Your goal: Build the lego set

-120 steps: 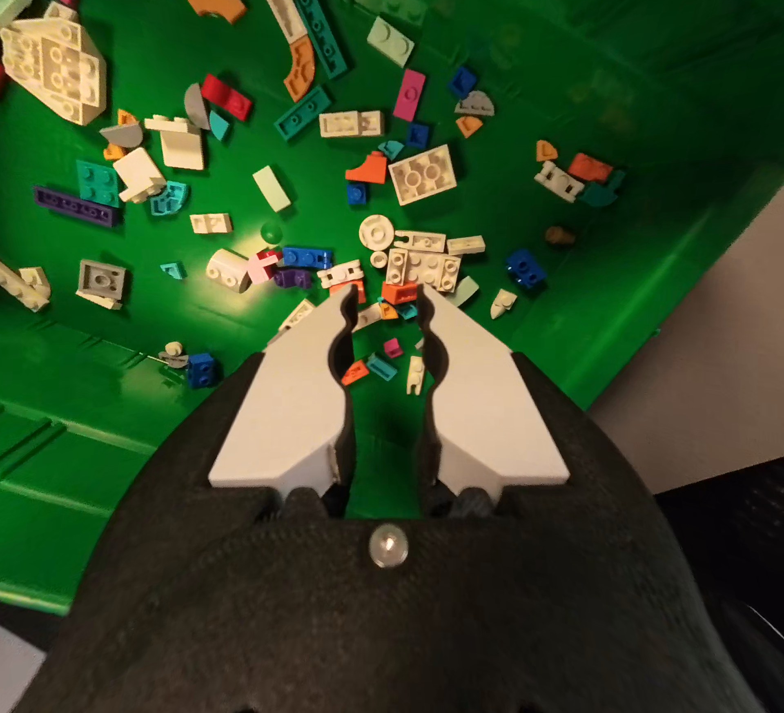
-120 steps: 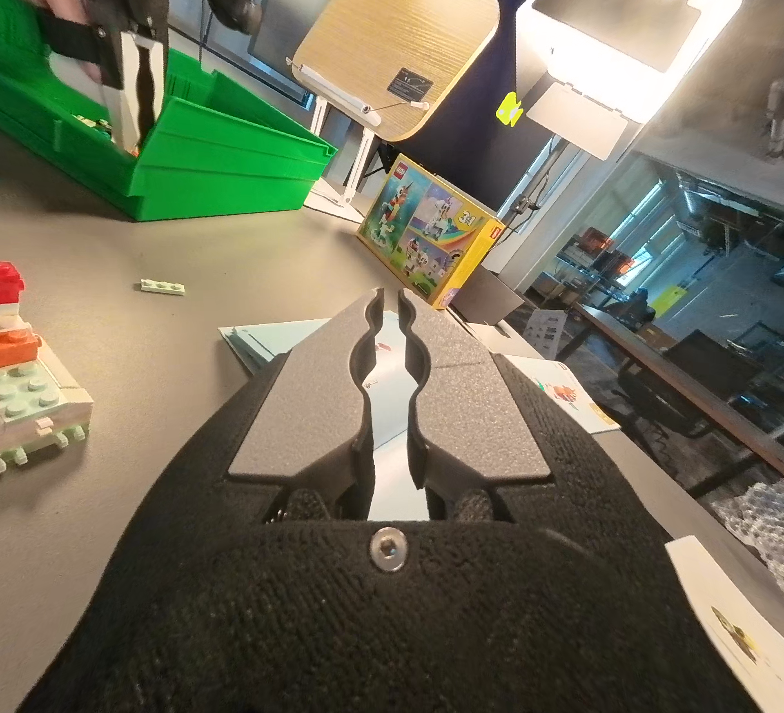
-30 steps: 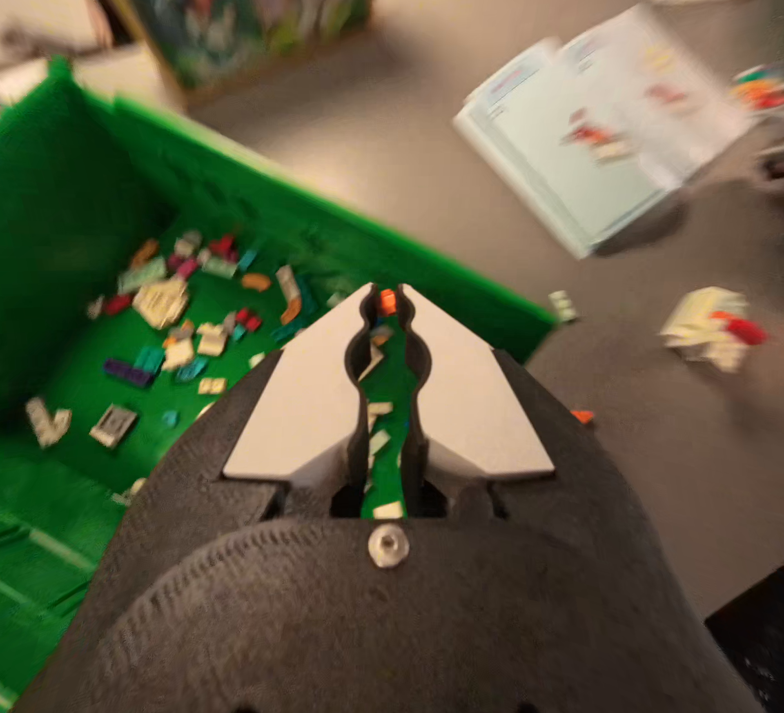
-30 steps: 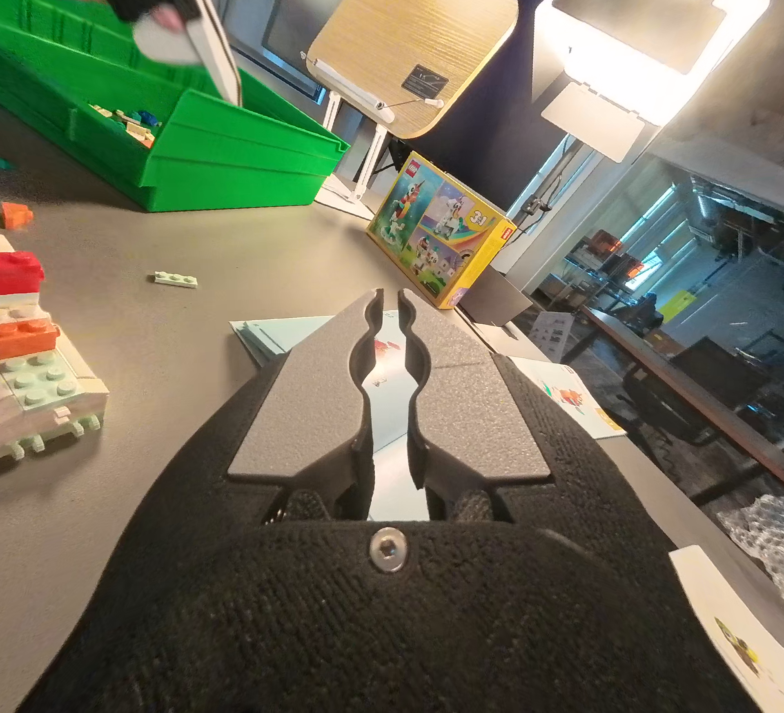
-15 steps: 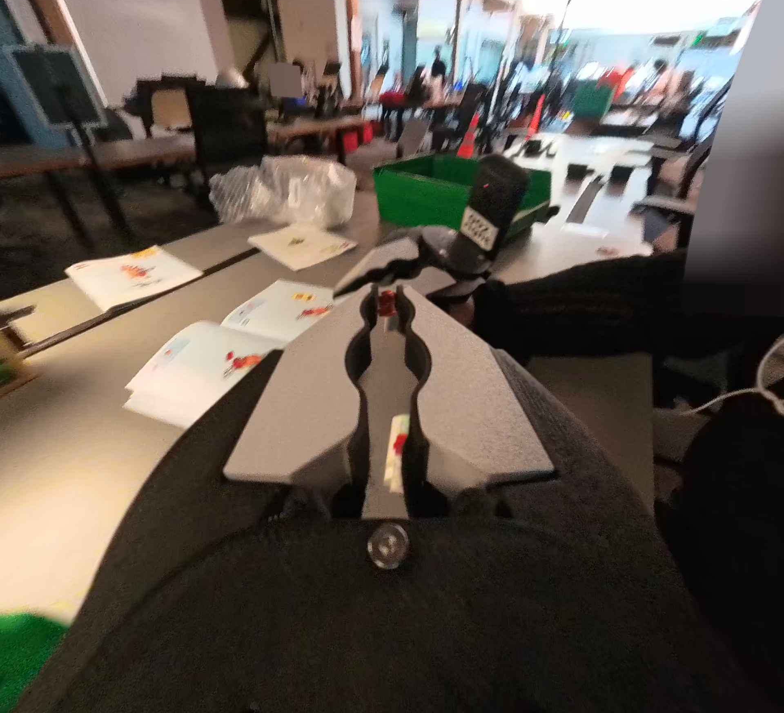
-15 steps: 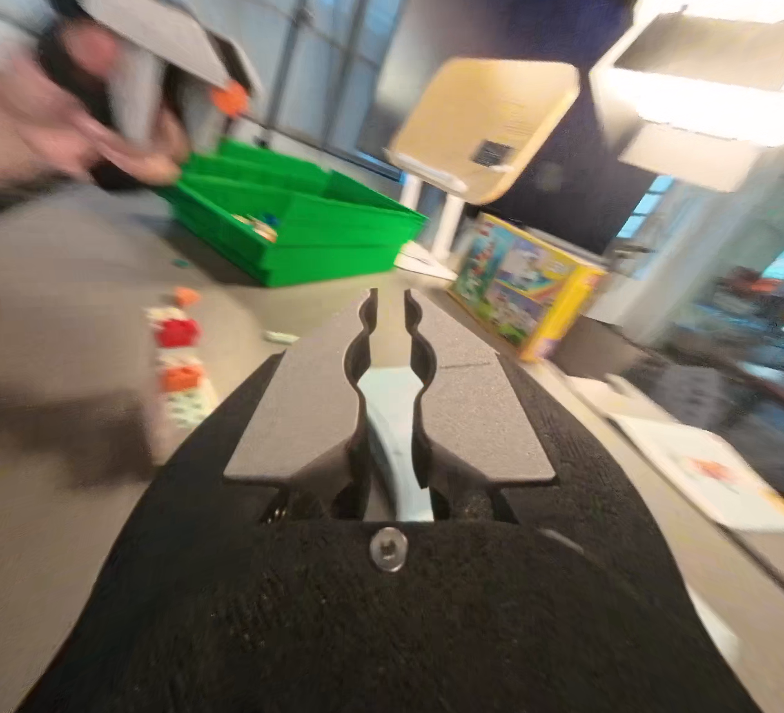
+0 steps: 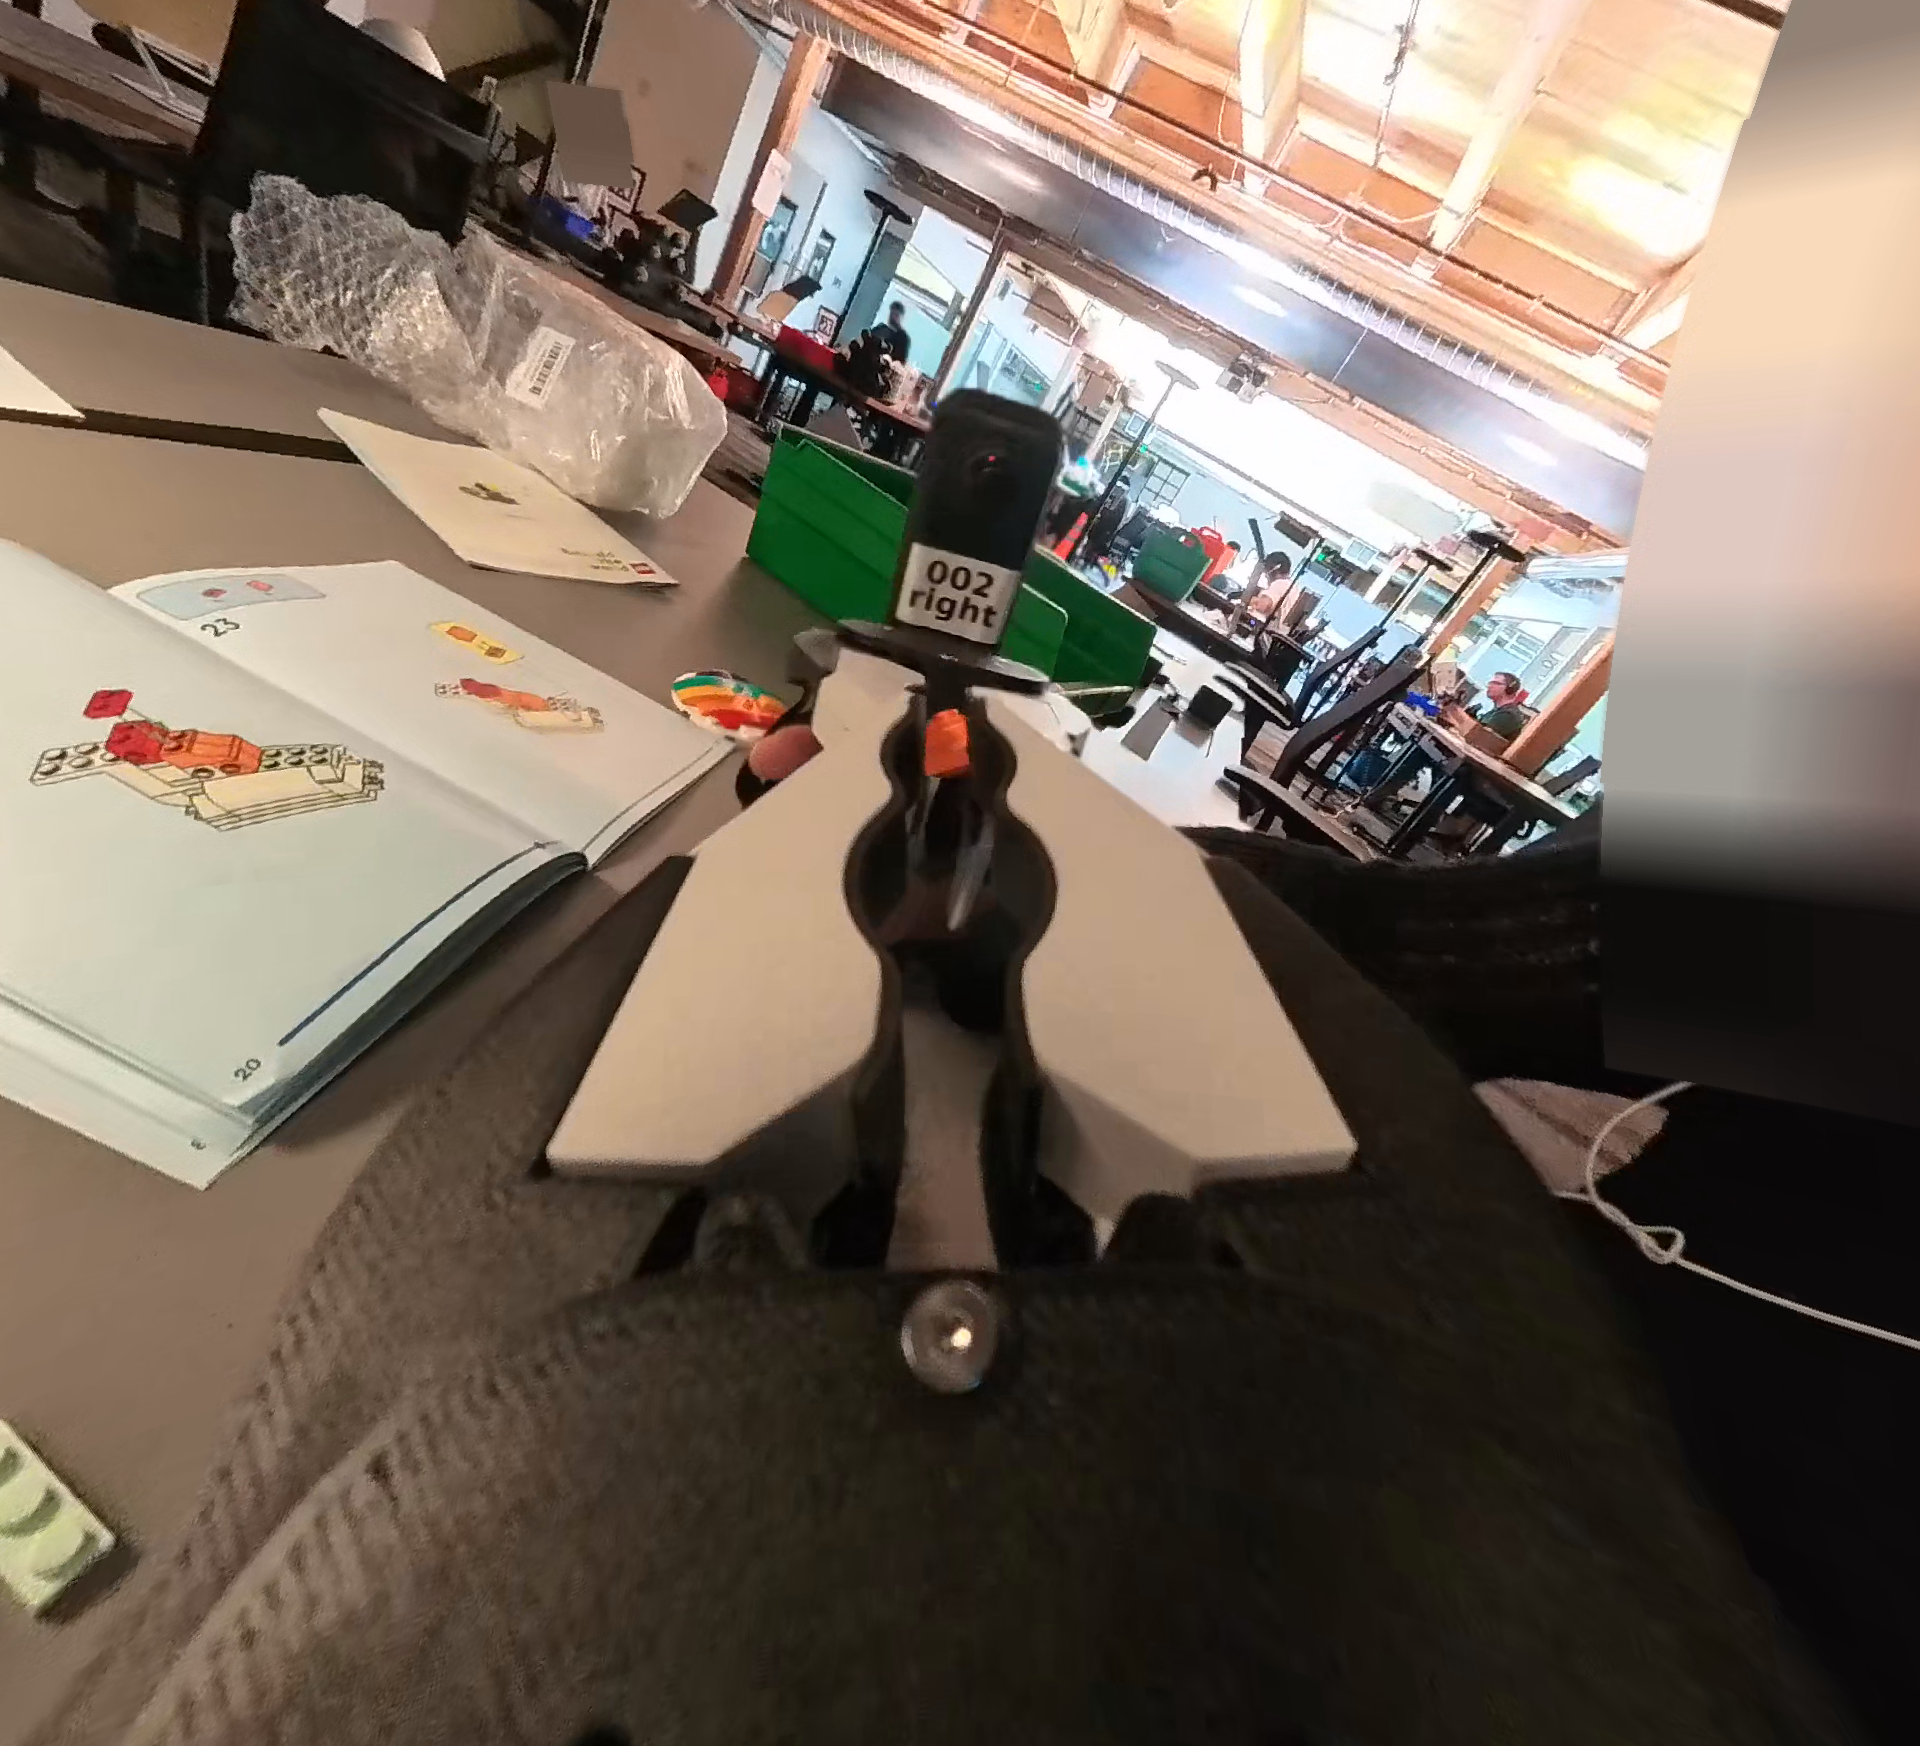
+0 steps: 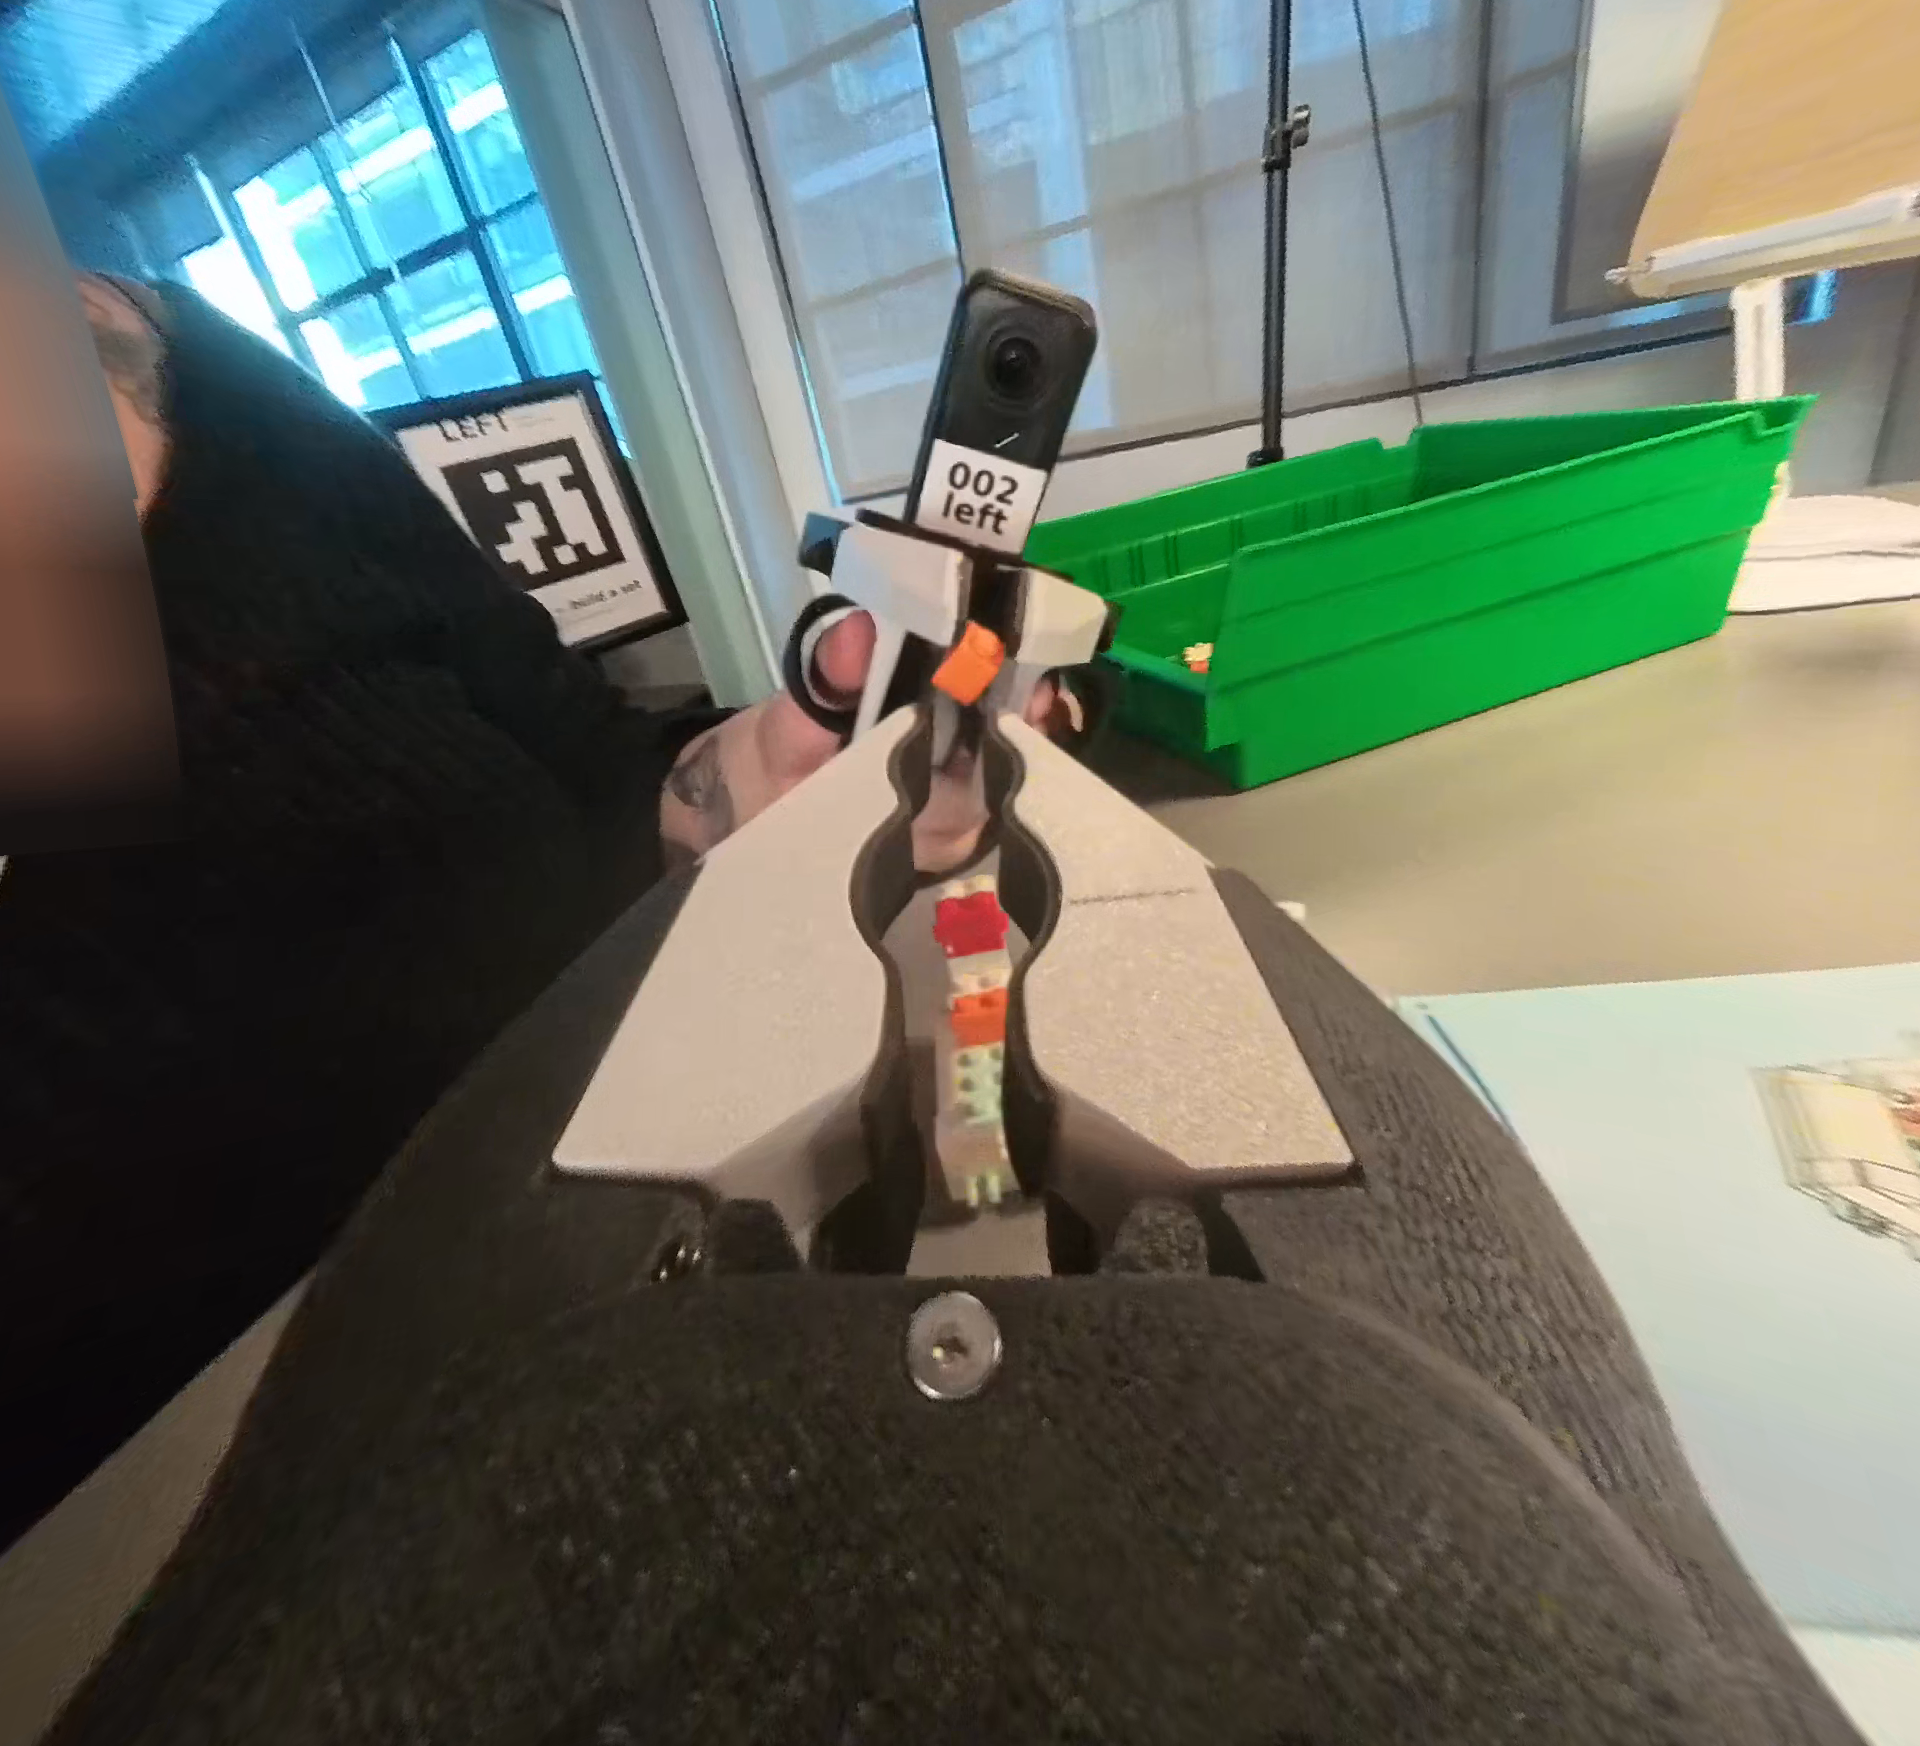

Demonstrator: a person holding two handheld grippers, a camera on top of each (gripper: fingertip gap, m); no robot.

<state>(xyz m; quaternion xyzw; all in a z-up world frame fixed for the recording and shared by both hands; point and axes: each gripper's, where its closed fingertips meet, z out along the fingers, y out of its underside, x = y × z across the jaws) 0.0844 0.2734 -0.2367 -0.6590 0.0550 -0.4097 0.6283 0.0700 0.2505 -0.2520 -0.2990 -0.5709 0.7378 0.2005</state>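
My left gripper [image 7: 948, 728] is shut on a small orange brick [image 7: 948, 742] and holds it in the air at its tips. My right gripper [image 8: 951, 732] faces it tip to tip, empty, its jaws a narrow gap apart. In the right wrist view the orange brick [image 8: 968, 668] sits just beyond my right fingertips. The part-built model [image 8: 974, 1000], with red, orange, white and mint bricks, stands on the table below and shows between my right fingers. A person's hand [image 8: 831, 668] grips the left tool.
An open instruction booklet [image 7: 312, 761] lies on the grey table, also at the right in the right wrist view [image 8: 1714, 1177]. The green parts bin [image 8: 1403, 574] stands behind. A mint plate [image 7: 42, 1530], bubble wrap [image 7: 468, 346] and a framed marker sign [image 8: 540, 512] are nearby. Left and right tips are no more than a few centimetres apart. Left tips and right tips are each some 15 cm from the mint plate [image 7: 42, 1530].
My left gripper closed on the orange brick in the bin, lifted it out and swung round to face the right gripper. My right gripper turned left toward it.
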